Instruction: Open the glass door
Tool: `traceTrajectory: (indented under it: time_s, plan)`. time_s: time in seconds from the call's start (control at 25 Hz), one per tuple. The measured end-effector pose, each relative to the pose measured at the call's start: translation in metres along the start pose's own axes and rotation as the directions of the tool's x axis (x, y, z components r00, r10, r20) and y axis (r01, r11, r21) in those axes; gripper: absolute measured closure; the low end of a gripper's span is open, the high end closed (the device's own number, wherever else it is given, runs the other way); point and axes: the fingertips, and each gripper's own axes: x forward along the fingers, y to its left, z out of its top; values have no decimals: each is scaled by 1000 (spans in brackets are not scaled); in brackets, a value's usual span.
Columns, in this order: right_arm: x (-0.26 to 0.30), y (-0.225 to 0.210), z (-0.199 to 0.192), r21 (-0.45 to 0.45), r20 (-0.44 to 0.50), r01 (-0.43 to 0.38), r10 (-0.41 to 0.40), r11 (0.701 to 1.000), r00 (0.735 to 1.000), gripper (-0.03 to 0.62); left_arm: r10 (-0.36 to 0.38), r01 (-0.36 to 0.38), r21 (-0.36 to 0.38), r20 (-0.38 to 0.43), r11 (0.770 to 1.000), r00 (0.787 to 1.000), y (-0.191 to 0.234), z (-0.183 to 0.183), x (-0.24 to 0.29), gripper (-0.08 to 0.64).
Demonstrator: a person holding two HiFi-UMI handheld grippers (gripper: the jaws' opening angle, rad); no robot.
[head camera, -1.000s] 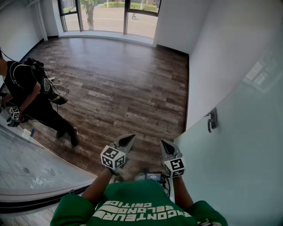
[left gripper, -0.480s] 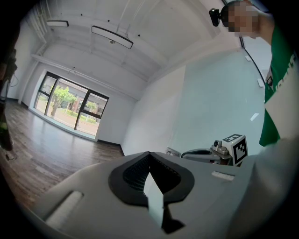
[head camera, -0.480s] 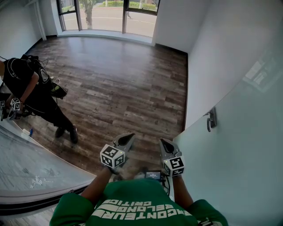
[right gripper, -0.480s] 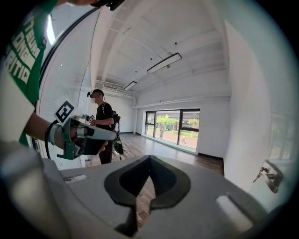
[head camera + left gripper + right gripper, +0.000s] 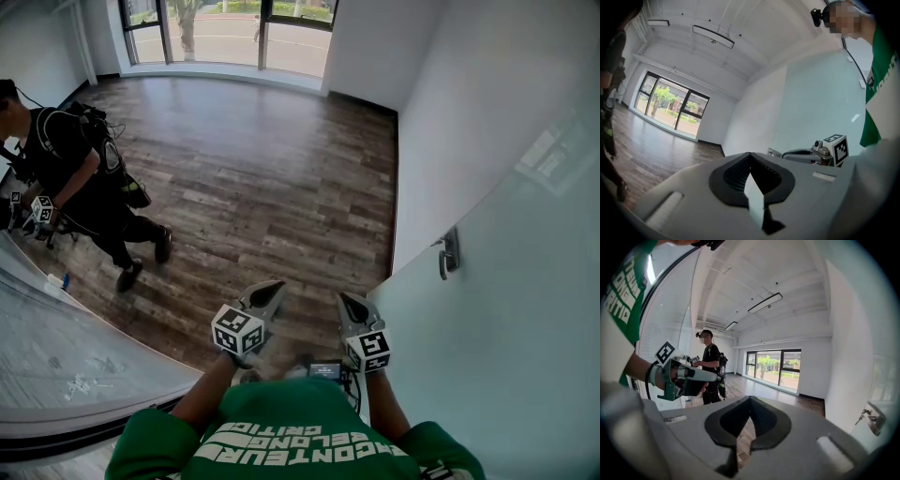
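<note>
As we face the wooden floor [image 5: 262,178], we hold the left gripper [image 5: 270,292] and the right gripper [image 5: 348,304] side by side ahead of our green shirt [image 5: 300,441]. The two are apart from each other, each with its jaws closed together on nothing. The glass door [image 5: 497,366] fills the right side, just beside the right gripper. Its metal handle [image 5: 449,253] sits further ahead, untouched. Another person [image 5: 80,178] in black is at the far left, holding grippers too.
</note>
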Motion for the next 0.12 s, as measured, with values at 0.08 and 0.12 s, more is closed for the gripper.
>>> traceTrajectory:
  time_s: [0.08,0.12]
  plan:
    - [1,0,2,-2,-3,-1,1,1000,1000,600,-1,1,-1,-2,1000,1000,1,2,0,543]
    - [2,0,3,-4,-4,-2,2,1000,1000,600,-2,2,-2,-3,1000,1000,1,3,0,543]
